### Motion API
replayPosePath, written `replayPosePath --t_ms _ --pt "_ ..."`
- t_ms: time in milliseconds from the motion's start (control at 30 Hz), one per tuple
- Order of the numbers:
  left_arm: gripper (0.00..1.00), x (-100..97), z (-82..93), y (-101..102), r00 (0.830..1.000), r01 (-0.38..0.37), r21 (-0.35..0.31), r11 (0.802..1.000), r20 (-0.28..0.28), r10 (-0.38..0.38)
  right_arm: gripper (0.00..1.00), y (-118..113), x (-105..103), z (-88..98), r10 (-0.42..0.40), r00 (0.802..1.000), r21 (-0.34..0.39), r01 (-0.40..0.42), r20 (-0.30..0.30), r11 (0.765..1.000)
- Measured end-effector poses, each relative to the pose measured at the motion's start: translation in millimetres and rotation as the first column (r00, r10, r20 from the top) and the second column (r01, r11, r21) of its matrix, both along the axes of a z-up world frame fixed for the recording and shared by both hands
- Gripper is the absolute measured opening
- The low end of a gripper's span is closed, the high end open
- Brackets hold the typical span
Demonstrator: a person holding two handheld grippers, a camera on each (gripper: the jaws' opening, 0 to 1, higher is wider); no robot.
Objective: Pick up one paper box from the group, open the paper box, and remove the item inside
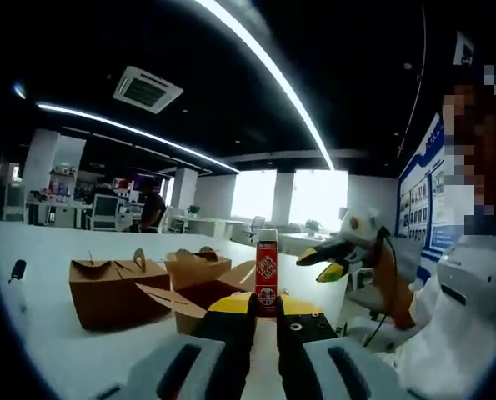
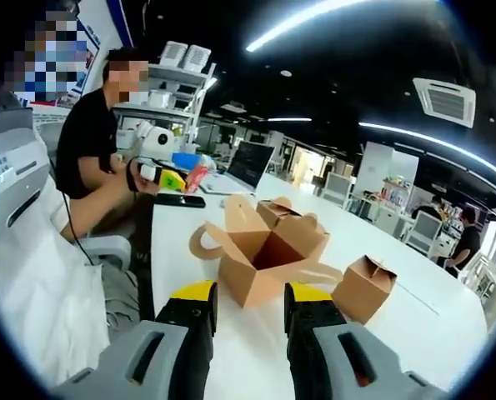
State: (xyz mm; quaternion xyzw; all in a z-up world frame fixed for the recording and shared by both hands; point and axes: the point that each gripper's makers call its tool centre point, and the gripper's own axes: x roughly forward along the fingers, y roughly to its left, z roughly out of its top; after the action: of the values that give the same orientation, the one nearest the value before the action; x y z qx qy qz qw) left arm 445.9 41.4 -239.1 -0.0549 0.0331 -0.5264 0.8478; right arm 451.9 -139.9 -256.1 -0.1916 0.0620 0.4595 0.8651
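Observation:
My left gripper (image 1: 267, 305) is shut on a slim red carton (image 1: 267, 268) with a white top, which stands upright between the yellow-tipped jaws. Just behind it an opened brown paper box (image 1: 199, 283) rests on the white table (image 1: 39, 283), flaps spread. A closed brown box (image 1: 114, 289) sits to its left. In the right gripper view the same kind of opened box (image 2: 264, 250) lies just beyond my right gripper (image 2: 249, 298), which is open with nothing between its jaws. A small closed box (image 2: 364, 287) sits to the right, and another box (image 2: 291, 215) stands behind the open one.
A person in white (image 2: 39, 275) sits close by. A person in a black shirt (image 2: 89, 142) holds another yellow-tipped gripper (image 2: 160, 175). A similar gripper (image 1: 331, 258) shows at the right of the left gripper view. A black marker (image 1: 16, 270), a phone (image 2: 179, 200) and a laptop (image 2: 249, 163) lie on the table.

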Motion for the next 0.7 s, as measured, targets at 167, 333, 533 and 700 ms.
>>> replayPosePath --t_ms 167,333,533,700 --pt "0.12 -0.7 -0.8 2.2 1.000 -0.002 0.005 1.000 -0.001 0.002 0.33 1.5 0.0 -2.4 0.006 1.000 0.002 -0.006 -0.009 1.000" --pt "0.12 0.3 -5.4 3.6 1.000 0.000 0.015 1.000 -0.009 0.000 0.33 3.1 -0.2 -4.3 0.011 1.000 -0.004 -0.011 -0.012 1.000" --pt "0.12 -2.4 -15.0 2.9 0.999 0.034 0.029 0.999 -0.038 -0.033 0.33 4.7 -0.7 -6.8 0.021 1.000 -0.012 -0.021 -0.017 1.000" --pt "0.13 -6.8 -25.7 1.1 0.997 0.059 0.073 0.996 -0.057 -0.055 0.33 6.0 -2.1 -9.5 0.030 0.999 -0.019 -0.030 -0.024 0.999"
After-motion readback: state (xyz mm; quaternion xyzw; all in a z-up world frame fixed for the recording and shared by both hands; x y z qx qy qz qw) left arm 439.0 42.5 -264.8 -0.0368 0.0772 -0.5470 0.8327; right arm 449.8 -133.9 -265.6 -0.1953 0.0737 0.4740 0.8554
